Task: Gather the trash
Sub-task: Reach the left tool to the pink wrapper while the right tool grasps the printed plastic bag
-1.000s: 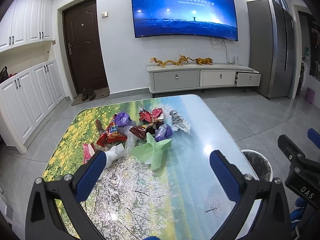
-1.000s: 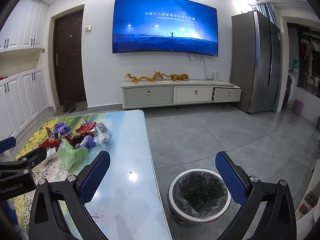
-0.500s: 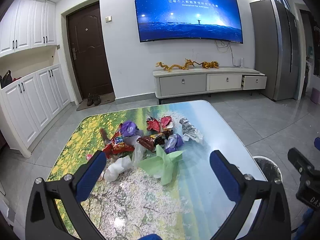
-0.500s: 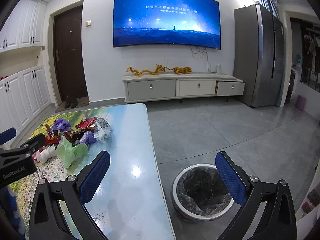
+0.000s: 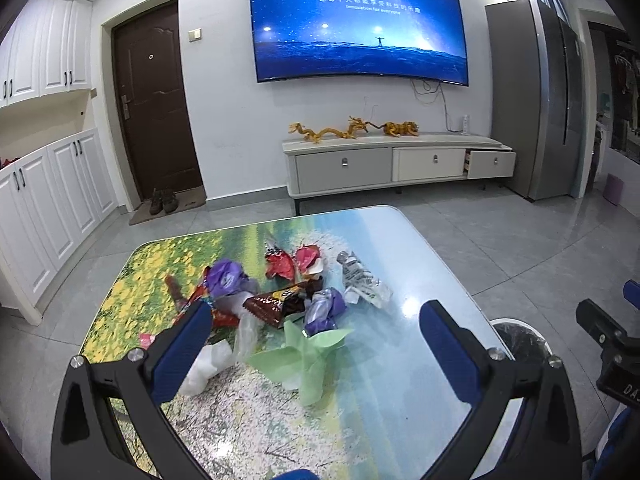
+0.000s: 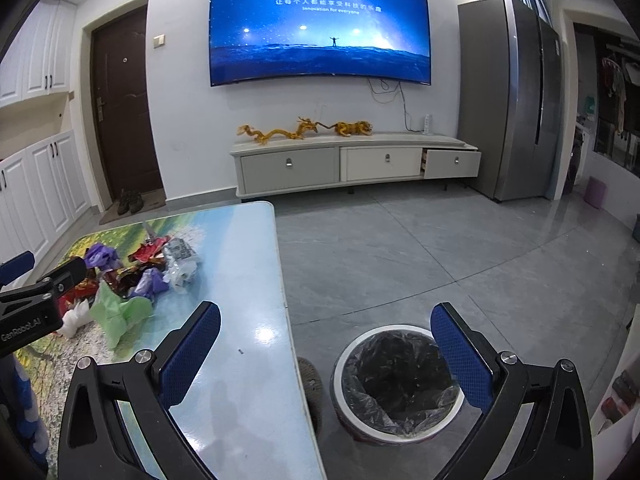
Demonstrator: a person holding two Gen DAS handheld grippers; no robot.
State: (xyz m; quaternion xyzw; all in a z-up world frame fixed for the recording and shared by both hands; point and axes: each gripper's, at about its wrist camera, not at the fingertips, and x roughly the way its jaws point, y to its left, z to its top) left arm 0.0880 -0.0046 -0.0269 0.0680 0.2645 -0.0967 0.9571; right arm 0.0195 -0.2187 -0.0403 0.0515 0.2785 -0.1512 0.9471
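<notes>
A pile of trash lies on the picture-print table point(image 5: 360, 412): a green paper point(image 5: 304, 356), a white crumpled bag point(image 5: 204, 364), a brown wrapper point(image 5: 280, 302), purple wrappers point(image 5: 226, 276), red wrappers point(image 5: 280, 264) and a printed plastic wrapper point(image 5: 360, 280). My left gripper point(image 5: 312, 340) is open and empty, just short of the green paper. My right gripper point(image 6: 324, 344) is open and empty, above the table's right edge and the bin point(image 6: 396, 376). The pile also shows in the right wrist view point(image 6: 132, 272).
The round white bin with a black liner stands on the floor right of the table; it also shows in the left wrist view point(image 5: 520, 340). A TV cabinet point(image 6: 352, 164), a fridge point(image 6: 516, 96) and white cupboards point(image 5: 48, 200) line the walls.
My left gripper has moved forward toward the trash pile, which now looks larger. The right gripper has shifted slightly, with the bin closer below it. Both stay open.
</notes>
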